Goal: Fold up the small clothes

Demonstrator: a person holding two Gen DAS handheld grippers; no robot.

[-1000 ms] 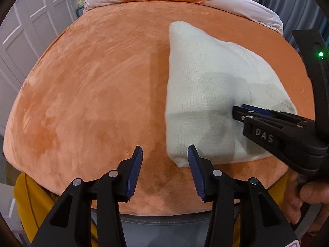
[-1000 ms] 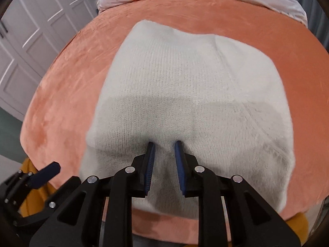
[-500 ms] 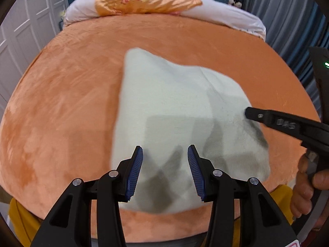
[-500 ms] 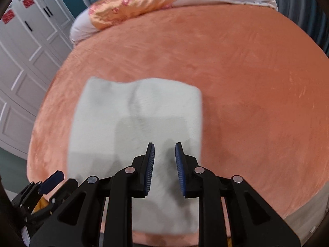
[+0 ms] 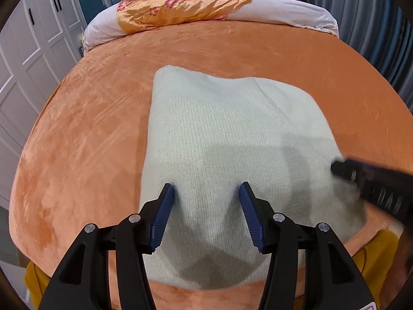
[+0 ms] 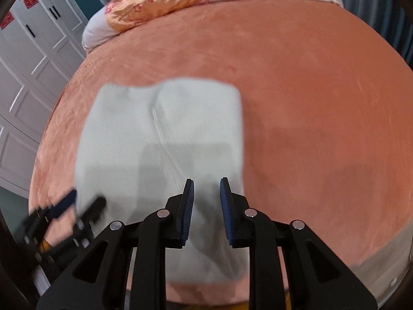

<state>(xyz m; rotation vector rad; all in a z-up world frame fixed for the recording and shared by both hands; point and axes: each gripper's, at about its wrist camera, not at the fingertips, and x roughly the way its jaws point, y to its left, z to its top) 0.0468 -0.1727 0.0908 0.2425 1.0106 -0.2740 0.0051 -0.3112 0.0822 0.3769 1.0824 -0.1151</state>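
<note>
- The folded sweater (image 5: 232,155) lies flat near the bed's (image 5: 90,129) front edge, a soft, cream, ribbed knit in a rough rectangle on orange plush.
- The left tool (image 5: 205,214) hovers above its near-left part, jaws half apart and just widened, gripping nothing, probably readying for another fold.
- The right tool (image 6: 206,211) hangs above the near-right corner, jaws narrowly apart, empty.

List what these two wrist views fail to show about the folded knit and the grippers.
- Folded knit, near edge: left wrist view, hidden behind the left gripper.
- Left gripper, right wrist view: motion-blurred; jaws unreadable.
- Right gripper, left wrist view: blurred, cut off by the right edge.
</note>
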